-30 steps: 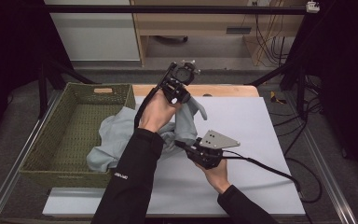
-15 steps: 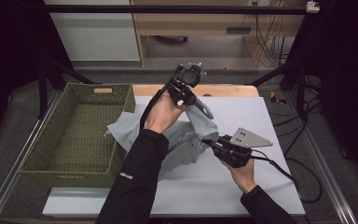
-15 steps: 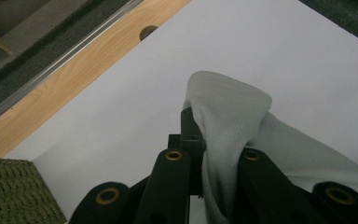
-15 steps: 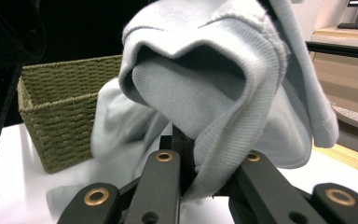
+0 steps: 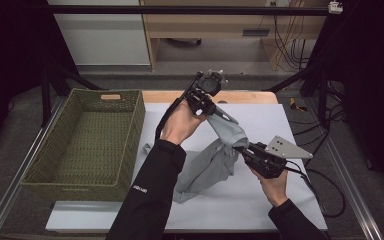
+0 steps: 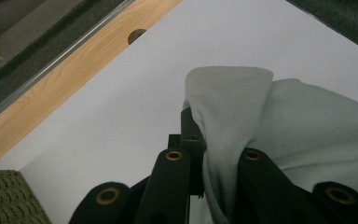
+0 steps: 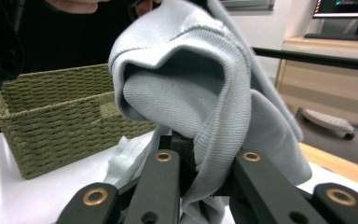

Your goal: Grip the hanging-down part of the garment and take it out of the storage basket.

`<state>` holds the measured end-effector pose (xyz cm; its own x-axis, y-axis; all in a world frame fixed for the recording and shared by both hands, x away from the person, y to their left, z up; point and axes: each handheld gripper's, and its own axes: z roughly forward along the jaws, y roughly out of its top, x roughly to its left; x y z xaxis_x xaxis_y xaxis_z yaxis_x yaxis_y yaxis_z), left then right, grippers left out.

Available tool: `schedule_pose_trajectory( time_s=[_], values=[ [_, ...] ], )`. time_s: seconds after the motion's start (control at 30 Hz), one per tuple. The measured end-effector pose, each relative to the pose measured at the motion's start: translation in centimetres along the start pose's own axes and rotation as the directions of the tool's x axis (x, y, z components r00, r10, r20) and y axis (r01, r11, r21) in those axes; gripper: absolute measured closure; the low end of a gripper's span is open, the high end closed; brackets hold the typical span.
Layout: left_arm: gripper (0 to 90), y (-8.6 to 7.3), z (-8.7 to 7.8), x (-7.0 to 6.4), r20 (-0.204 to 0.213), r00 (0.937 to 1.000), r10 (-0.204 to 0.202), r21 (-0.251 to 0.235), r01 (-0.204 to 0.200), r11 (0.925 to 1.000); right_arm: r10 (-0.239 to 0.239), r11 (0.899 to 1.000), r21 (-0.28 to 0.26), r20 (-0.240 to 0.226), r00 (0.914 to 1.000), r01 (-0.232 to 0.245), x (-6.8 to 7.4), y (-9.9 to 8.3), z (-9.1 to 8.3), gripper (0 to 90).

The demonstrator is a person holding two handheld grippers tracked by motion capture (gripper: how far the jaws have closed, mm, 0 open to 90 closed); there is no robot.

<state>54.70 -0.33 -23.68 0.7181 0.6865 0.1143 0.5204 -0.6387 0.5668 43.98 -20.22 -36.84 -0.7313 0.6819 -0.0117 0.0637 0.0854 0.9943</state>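
Note:
A pale grey-blue knit garment (image 5: 205,167) is stretched between both grippers, and its lower part trails on the white table top (image 5: 260,210). My left gripper (image 5: 220,114) is raised over the back of the table, shut on a folded edge of the cloth (image 6: 307,121). Lower and to the right, my right gripper (image 5: 237,148) is shut on another ribbed edge (image 7: 182,93). In both gripper views the fabric sits pinched between the black jaws.
A green woven basket (image 5: 135,130) stands on the table's left side, and its wall shows behind the cloth (image 7: 51,135). A wooden strip (image 5: 250,96) runs along the far edge. The right gripper's cable (image 5: 325,185) loops off the table's right side.
The garment has been pulled rightward out of the basket and onto the table. Both grippers moved right, the right one farthest, stretching the cloth between them.

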Motion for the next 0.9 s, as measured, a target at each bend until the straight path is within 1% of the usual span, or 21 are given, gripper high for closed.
schedule_pose_trajectory(
  time_s=[0.1, 0.13, 0.17, 0.2, 0.23, 0.27, 0.3, 0.33, 0.37, 0.4, 0.43, 0.47, 0.5, 0.53, 0.57, 0.6, 0.63, 0.73, 0.77, 0.87, 0.9],
  values=[
    [85.7, 0.0, 0.0, 0.0, -0.005, 1.0, 0.0, -0.003, 0.0, 1.0, 0.015, 1.0, 0.018, -0.018, 0.9997, -0.015, 0.1, -0.6, 0.4, 79.9],
    [85.8, -0.1, 0.0, 0.0, -0.01, 0.9999, 0.002, -0.002, -0.002, 1.0, 0.009, 1.0, 0.028, -0.017, 0.9998, -0.009, 0.2, -0.8, 0.5, 73.2],
    [85.8, -0.1, 0.0, 0.0, -0.017, 0.9999, -0.003, -0.004, 0.002, 1.0, 0.016, 0.999, 0.033, -0.012, 0.9998, -0.015, 0.4, -1.1, 0.7, 69.6],
    [85.8, -0.1, 0.0, 0.1, -0.016, 0.9998, -0.009, -0.006, 0.009, 0.9999, 0.009, 0.999, 0.046, -0.016, 0.9998, -0.008, 0.5, -1.4, 0.8, 67.0],
    [85.8, -0.2, 0.0, 0.2, -0.017, 0.9998, -0.01, -0.008, 0.009, 0.9999, -0.001, 0.999, 0.055, -0.02, 0.9998, 0.002, 0.5, -1.7, 0.9, 61.5],
    [85.8, -0.3, 0.0, 0.3, -0.019, 0.9997, -0.012, -0.007, 0.012, 0.9999, 0.01, 0.998, 0.059, -0.021, 0.9997, -0.008, 0.6, -1.9, 1.0, 54.3],
    [85.8, -0.4, 0.1, 0.4, -0.015, 0.9997, -0.018, -0.005, 0.018, 0.9998, 0.0, 0.998, 0.062, -0.013, 0.9999, 0.001, 0.6, -2.2, 1.0, 45.0],
    [85.8, -0.5, 0.1, 0.5, -0.022, 0.9997, -0.013, 0.0, 0.013, 0.9999, -0.006, 0.998, 0.058, -0.01, 0.9999, 0.006, 0.7, -2.5, 1.0, 34.8],
    [85.8, -0.6, 0.2, 0.6, -0.021, 0.9997, -0.014, 0.001, 0.014, 0.9999, -0.012, 0.998, 0.057, -0.014, 0.9998, 0.013, 0.7, -2.7, 0.9, 27.8],
    [85.8, -0.7, 0.3, 0.7, -0.022, 0.9995, -0.023, -0.004, 0.023, 0.9997, -0.011, 0.998, 0.056, -0.007, 0.9999, 0.012, 0.8, -2.8, 0.8, 20.1],
    [85.8, -0.8, 0.3, 0.8, -0.024, 0.9994, -0.023, -0.003, 0.023, 0.9997, -0.013, 0.998, 0.063, 0.009, 0.9999, 0.012, 0.7, -2.9, 0.6, 13.0],
    [85.8, -0.9, 0.4, 0.9, -0.018, 0.9993, -0.031, -0.002, 0.031, 0.9995, 0.001, 0.998, 0.064, 0.016, 0.9999, -0.002, 0.6, -2.9, 0.3, 9.2],
    [85.8, -1.0, 0.4, 1.0, -0.019, 0.9995, -0.027, 0.001, 0.027, 0.9996, 0.018, 0.998, 0.057, 0.021, 0.9996, -0.019, 0.5, -2.9, 0.0, 6.7],
    [85.7, -1.1, 0.6, 1.1, -0.015, 0.9995, -0.029, 0.003, 0.029, 0.9996, 0.017, 0.998, 0.054, 0.03, 0.9994, -0.019, 0.3, -2.9, -0.2, 5.0],
    [85.7, -1.2, 0.7, 1.1, -0.01, 0.9993, -0.037, -0.004, 0.037, 0.9993, 0.022, 0.999, 0.045, 0.045, 0.9988, -0.024, 0.2, -2.8, -0.7, 4.5],
    [85.7, -1.4, 0.7, 1.2, -0.005, 0.9995, -0.03, -0.001, 0.03, 0.9996, 0.027, 0.999, 0.035, 0.051, 0.9983, -0.029, 0.0, -2.8, -0.9, 3.6],
    [85.7, -1.5, 0.8, 1.2, -0.001, 0.9992, -0.039, -0.013, 0.039, 0.9991, 0.038, 0.999, 0.024, 0.065, 0.9971, -0.04, -0.2, -2.9, -1.2, 2.8],
    [85.8, -2.0, 1.1, 1.1, 0.008, 0.9995, -0.03, -0.003, 0.03, 0.9995, 0.038, 0.999, 0.017, 0.111, 0.9931, -0.04, -1.0, -3.4, -2.1, 1.9],
    [85.7, -2.2, 1.3, 1.0, 0.011, 0.9996, -0.028, 0.0, 0.028, 0.9996, 0.05, 0.999, 0.002, 0.11, 0.9927, -0.05, -1.1, -3.6, -2.2, 1.9],
    [85.7, -2.5, 1.7, 0.9, 0.025, 0.9994, -0.024, 0.004, 0.024, 0.9997, 0.072, 0.997, 0.009, 0.136, 0.9881, -0.073, -1.8, -4.2, -2.9, 1.4],
    [85.7, -2.6, 1.9, 0.9, 0.03, 0.999, -0.032, 0.003, 0.032, 0.9995, 0.073, 0.997, 0.014, 0.138, 0.9877, -0.075, -2.0, -4.4, -3.1, 1.3]
  ],
)
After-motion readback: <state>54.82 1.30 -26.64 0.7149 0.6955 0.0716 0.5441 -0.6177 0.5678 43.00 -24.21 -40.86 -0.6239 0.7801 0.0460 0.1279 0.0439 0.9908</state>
